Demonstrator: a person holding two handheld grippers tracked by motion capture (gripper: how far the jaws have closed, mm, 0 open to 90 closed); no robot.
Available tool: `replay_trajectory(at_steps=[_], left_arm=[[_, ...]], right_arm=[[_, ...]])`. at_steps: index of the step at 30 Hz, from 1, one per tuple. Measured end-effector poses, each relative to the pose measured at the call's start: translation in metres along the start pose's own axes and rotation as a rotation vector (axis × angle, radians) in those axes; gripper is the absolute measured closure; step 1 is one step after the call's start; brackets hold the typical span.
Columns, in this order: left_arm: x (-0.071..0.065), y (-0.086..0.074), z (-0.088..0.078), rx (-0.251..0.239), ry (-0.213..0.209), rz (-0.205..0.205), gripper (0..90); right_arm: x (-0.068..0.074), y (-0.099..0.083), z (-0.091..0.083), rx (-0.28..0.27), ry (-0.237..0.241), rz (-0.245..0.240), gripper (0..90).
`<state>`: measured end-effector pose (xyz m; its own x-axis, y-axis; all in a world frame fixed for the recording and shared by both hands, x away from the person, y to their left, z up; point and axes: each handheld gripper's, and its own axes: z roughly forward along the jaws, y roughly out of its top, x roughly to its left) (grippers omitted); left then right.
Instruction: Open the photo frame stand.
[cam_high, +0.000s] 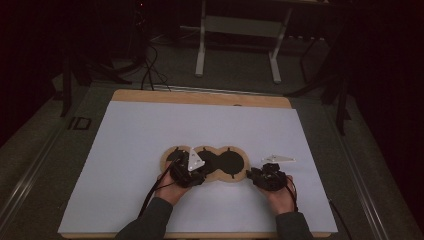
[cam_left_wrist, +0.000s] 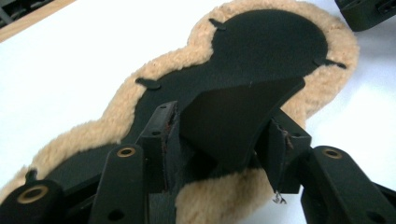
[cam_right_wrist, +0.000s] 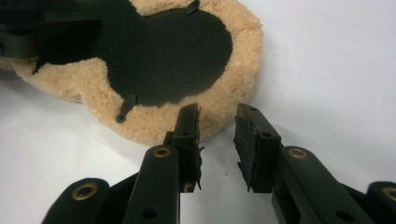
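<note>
Here there are two grippers and one fleece pad; the left gripper (cam_left_wrist: 219, 154) stands with its jaws wide apart astride a raised black flap (cam_left_wrist: 233, 121) of the pad's dark lining, the flap lifted between the jaws, though whether the pads press on it cannot be told; in the high view that left gripper (cam_high: 192, 172) sits over the left and middle lobes; the right gripper (cam_right_wrist: 217, 140) has its jaws parted with nothing between them, tips just short of the pad's woolly rim, released; in the high view the right gripper (cam_high: 257, 176) lies just beside the pad's right end. The fleece pad (cam_high: 210, 162) is one piece of three joined round lobes, tan wool around a black centre, with small black tabs along the edge; it lies flat on the white sheet (cam_high: 150, 145) that covers the table (cam_high: 200, 97), black side up; its long axis runs left to right across the table, near the person's edge.
</note>
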<state>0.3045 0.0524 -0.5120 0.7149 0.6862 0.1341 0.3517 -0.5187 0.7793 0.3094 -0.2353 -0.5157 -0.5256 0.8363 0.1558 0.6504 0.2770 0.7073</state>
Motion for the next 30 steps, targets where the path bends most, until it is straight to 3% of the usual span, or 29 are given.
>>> replay_trajectory(at_steps=[11,17,21,30], left_arm=[[-0.003,0.009,0.008,0.031,-0.002,0.098,55.5],[-0.007,0.016,0.011,0.048,0.03,0.144,60.2],[-0.007,0.02,0.01,0.049,0.045,0.151,67.5],[-0.005,0.024,0.009,0.061,0.053,0.168,70.9]], right_arm=[[0.0,0.0,-0.001,-0.006,0.005,0.001,69.8],[-0.001,0.0,-0.002,-0.009,0.006,0.002,69.7],[-0.002,0.001,-0.003,-0.012,0.01,0.006,69.1],[0.0,0.003,-0.005,-0.032,0.04,0.028,63.5]])
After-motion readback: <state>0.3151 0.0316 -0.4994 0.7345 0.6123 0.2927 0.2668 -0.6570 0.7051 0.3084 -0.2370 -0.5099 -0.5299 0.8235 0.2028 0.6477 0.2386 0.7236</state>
